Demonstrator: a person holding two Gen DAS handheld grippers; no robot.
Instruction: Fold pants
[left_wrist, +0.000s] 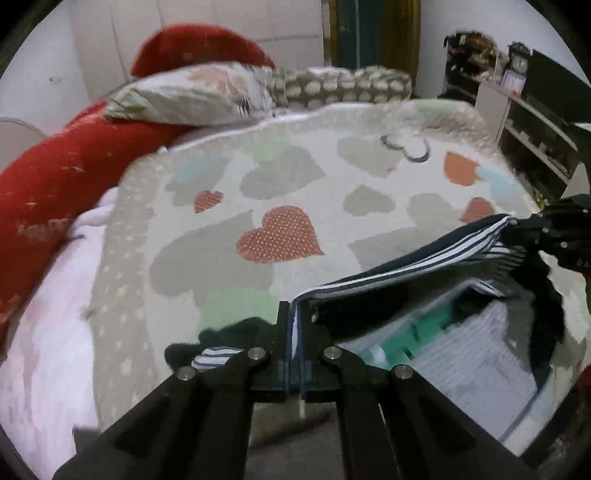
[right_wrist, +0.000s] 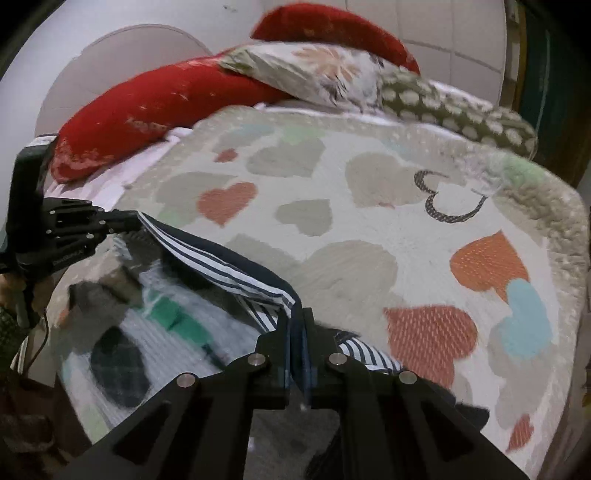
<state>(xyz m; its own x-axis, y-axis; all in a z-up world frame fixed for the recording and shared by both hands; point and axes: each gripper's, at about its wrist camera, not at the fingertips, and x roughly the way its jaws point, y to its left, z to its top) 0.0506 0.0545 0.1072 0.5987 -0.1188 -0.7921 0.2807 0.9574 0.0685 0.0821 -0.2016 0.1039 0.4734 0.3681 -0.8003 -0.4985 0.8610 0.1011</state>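
Observation:
The pants (left_wrist: 406, 266) are dark navy with a navy-and-white striped band. They hang stretched between both grippers above the near edge of the bed. My left gripper (left_wrist: 294, 314) is shut on one end of the striped band, and a small striped bit sticks out to its left. The right gripper (left_wrist: 532, 229) holds the other end at the right of that view. In the right wrist view my right gripper (right_wrist: 297, 317) is shut on the band of the pants (right_wrist: 221, 266), and the left gripper (right_wrist: 122, 225) grips the far end at the left. The pants' lower part is blurred.
A heart-patterned blanket (left_wrist: 295, 177) covers the bed. At its far side lie a red bolster (left_wrist: 55, 173), a floral pillow (left_wrist: 192, 92) and a dotted bolster (left_wrist: 340, 86). A dark shelf unit (left_wrist: 535, 110) stands at the right. A person's hand (right_wrist: 14, 291) holds the left gripper.

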